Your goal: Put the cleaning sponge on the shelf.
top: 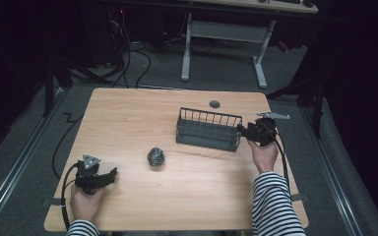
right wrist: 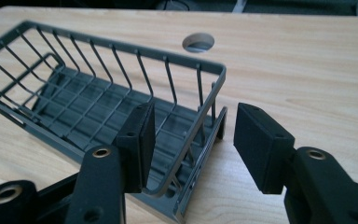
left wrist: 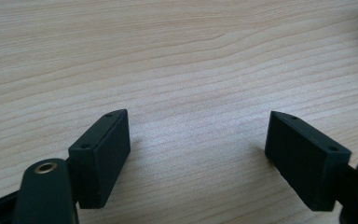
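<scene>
Right gripper [right wrist: 191,140], jaws wide, straddles the basket [top: 208,129] end at 3 o'clock; closing off-centre could tip it.

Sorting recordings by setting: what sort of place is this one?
Probably a lab or recording workspace, not a home: a small wooden table with a cable hole stands in a dark room, loose cables trail over the grey floor, and a white-legged desk stands behind.
</scene>
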{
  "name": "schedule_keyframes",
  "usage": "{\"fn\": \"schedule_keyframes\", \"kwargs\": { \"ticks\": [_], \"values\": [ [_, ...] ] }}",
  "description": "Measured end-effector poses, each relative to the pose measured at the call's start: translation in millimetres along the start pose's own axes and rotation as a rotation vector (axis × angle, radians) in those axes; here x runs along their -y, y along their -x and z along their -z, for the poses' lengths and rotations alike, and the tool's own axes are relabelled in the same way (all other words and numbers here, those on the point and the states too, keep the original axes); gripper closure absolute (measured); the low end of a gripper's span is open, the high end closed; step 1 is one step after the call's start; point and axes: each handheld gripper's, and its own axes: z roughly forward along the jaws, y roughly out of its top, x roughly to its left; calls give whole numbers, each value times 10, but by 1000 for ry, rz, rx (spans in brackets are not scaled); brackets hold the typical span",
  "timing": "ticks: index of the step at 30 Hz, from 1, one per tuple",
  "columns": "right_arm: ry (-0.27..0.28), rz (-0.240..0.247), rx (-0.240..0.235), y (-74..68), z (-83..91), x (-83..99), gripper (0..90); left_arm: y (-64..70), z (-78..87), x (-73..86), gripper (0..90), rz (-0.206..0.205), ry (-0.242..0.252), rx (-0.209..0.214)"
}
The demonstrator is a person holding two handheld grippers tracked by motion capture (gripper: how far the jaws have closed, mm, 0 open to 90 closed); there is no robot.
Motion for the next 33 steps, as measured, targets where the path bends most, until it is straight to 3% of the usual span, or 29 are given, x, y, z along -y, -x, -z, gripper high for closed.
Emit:
{"fn": "schedule_keyframes", "kwargs": {
  "ticks": [11, 14, 20, 27, 28, 30, 31, 33],
  "values": [
    [-65, 77, -44, -123, -46, 66, 639, -1, 1, 0, 227, 0, -1, 1],
    [-83, 132, -26, -210, 14, 91, 637, -2, 1, 0, 225, 1, -1, 3],
    [-78, 159, -42, -333, 82, 165, 640, 0, -1, -1, 229, 0, 1, -1],
    [-79, 162, -40, -492, 179, 273, 632, 2, -3, -3, 228, -1, 0, 0],
    [-75, 155, -38, -537, 196, 292, 574, 2, -3, -3, 229, 1, 0, 1],
    [-68, 145, -29, -543, 203, 303, 542, -1, -3, -4, 228, -1, 0, 3],
    [-38, 106, -34, -504, 245, 333, 475, -5, -2, -3, 227, 1, 0, 5],
    [-27, 89, -43, -481, 274, 347, 462, -9, 1, -3, 233, 6, 2, 6]
  ]
}}
